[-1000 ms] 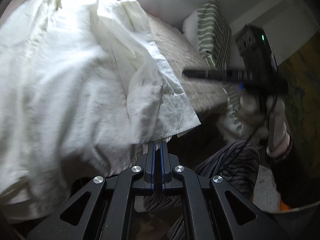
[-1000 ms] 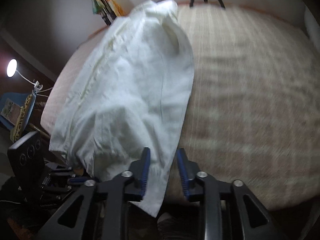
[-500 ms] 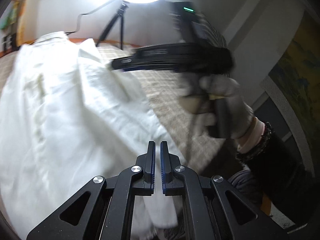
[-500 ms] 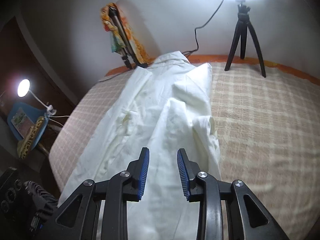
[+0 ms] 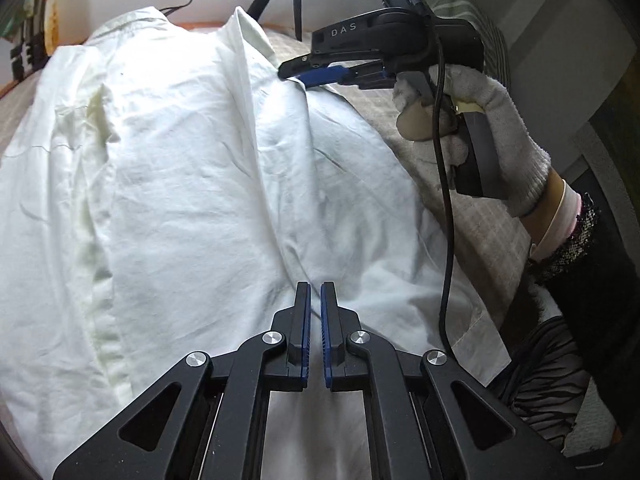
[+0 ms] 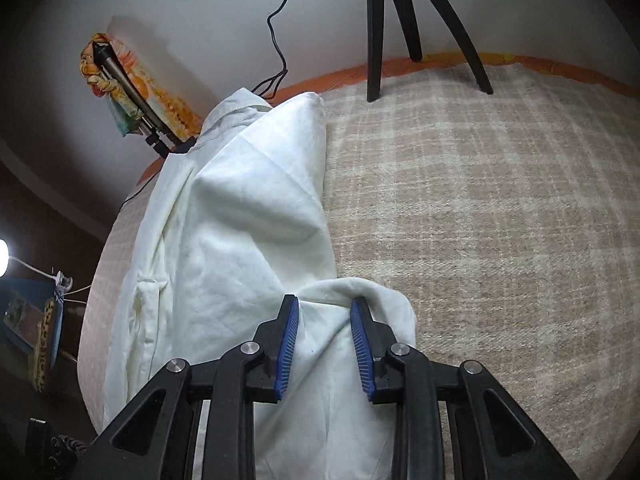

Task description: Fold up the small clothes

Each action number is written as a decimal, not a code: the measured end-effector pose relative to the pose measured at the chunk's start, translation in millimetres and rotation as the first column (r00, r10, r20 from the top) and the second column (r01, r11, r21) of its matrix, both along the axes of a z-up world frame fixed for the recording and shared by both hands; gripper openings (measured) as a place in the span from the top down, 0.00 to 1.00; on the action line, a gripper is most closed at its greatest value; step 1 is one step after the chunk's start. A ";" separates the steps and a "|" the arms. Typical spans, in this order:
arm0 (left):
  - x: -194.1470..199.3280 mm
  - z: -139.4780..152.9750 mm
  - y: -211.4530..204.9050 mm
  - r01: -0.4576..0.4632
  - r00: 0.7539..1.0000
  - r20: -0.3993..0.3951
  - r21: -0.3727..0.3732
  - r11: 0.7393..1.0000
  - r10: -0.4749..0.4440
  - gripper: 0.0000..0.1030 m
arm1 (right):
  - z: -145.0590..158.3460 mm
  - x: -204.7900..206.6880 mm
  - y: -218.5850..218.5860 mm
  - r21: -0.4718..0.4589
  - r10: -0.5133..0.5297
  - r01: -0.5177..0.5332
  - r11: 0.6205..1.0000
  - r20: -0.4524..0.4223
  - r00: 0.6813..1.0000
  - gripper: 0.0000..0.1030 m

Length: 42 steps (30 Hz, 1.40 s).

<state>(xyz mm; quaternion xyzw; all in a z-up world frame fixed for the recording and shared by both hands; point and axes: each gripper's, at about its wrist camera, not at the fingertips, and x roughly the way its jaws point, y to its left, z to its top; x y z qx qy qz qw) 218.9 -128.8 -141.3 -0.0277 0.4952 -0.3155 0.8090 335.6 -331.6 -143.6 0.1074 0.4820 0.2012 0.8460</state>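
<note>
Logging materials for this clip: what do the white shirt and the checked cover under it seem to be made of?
White shirt: looks like thin woven cotton or a cotton blend, matte; it holds fine sharp creases and a stitched placket. Checked cover: seemingly a coarser, thicker weave, maybe wool or cotton, matte, with a slightly fuzzy beige plaid surface.

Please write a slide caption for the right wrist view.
Right tongs closing around a fold of the white shirt.
</note>
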 end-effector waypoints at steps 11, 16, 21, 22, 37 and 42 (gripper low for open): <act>-77.5 22.2 4.6 -0.053 0.991 -0.135 -0.197 0.979 0.027 0.48 | 56.1 -67.8 -19.7 0.096 0.028 -0.038 0.995 0.106 0.994 0.57; -93.0 6.1 -22.6 -0.042 0.990 -0.137 -0.115 0.992 0.026 0.50 | 68.4 -101.9 -39.7 0.124 -0.014 -0.004 0.992 0.146 0.989 0.56; -88.3 -13.3 -20.7 -0.084 0.985 -0.167 -0.187 0.979 0.053 0.85 | 68.0 -127.0 -54.7 0.149 -0.047 0.023 0.989 0.159 0.986 0.55; -88.3 -14.2 -18.4 -0.092 0.983 -0.173 -0.222 0.971 0.054 0.89 | 66.1 -130.2 -56.2 0.145 -0.050 0.027 0.989 0.158 0.986 0.55; -111.8 -26.0 -2.9 -0.131 0.977 -0.204 -0.311 0.941 0.069 0.90 | 34.5 -130.2 -64.5 0.074 -0.044 0.035 0.997 0.113 0.993 0.55; -150.8 22.6 -29.6 0.028 0.985 0.174 -0.025 0.999 -0.023 0.84 | 24.5 -123.5 -66.2 0.087 -0.024 0.017 0.996 0.085 0.996 0.55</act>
